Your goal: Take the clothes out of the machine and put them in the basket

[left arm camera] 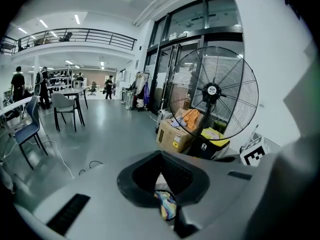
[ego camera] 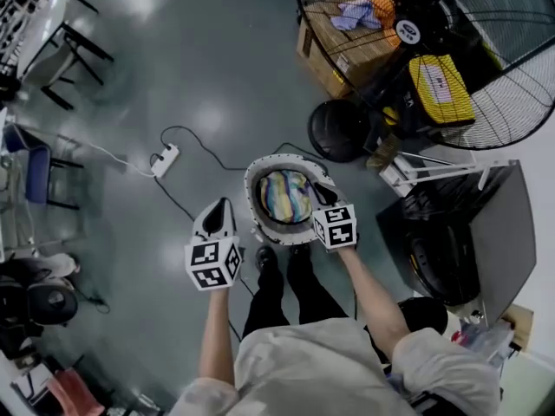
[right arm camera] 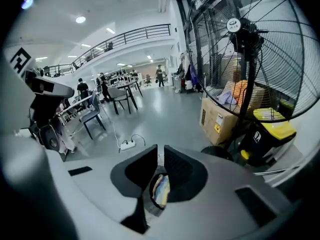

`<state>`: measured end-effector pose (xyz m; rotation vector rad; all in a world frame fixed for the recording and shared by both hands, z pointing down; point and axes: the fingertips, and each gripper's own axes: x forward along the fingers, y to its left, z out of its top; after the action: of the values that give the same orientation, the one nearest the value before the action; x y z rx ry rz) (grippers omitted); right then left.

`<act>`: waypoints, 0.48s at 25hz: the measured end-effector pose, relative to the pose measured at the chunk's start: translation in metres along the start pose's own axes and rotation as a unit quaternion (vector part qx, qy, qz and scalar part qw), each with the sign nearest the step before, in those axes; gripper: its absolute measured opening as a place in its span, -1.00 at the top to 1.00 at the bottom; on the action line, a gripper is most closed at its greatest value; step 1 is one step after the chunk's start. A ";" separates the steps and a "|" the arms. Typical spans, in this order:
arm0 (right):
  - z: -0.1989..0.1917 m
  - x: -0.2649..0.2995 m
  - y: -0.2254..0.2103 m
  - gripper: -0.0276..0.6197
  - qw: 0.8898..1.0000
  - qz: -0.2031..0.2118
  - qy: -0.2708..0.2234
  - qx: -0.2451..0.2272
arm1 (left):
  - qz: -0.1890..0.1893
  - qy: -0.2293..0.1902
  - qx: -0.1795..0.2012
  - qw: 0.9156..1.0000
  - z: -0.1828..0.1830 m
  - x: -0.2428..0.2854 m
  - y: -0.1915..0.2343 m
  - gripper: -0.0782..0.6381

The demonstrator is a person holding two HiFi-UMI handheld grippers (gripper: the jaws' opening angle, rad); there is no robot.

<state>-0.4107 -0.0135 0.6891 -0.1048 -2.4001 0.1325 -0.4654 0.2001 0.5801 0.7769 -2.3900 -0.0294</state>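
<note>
1. Striped clothes [ego camera: 286,196] are sitting in the white basket [ego camera: 250,187] on the floor.
2. Our left gripper [ego camera: 219,208] hangs just beside it, fingers together, empty.
3. Right gripper [ego camera: 320,191] is over the rim, fingers closed on nothing too.

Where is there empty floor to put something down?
The widest bare floor lies beyond the power strip, between the chairs and the cardboard box. It is crowded right of the basket, around the fan.
</note>
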 end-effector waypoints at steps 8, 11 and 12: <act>0.064 -0.059 0.005 0.84 0.997 -0.007 -0.074 -0.021 | -0.001 -0.033 0.012 0.999 0.036 -0.020 -0.002 0.73; 0.094 -0.084 0.001 0.85 0.994 -0.015 -0.104 -0.034 | -0.005 -0.042 0.019 0.999 0.052 -0.025 -0.008 0.73; 0.104 -0.092 -0.002 0.85 0.993 -0.019 -0.115 -0.037 | -0.007 -0.045 0.023 0.999 0.058 -0.027 -0.012 0.73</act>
<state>-0.4130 -0.0323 0.5510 -0.0807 -2.6354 0.0393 -0.4741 0.1953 0.5158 0.8293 -2.4791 -0.0160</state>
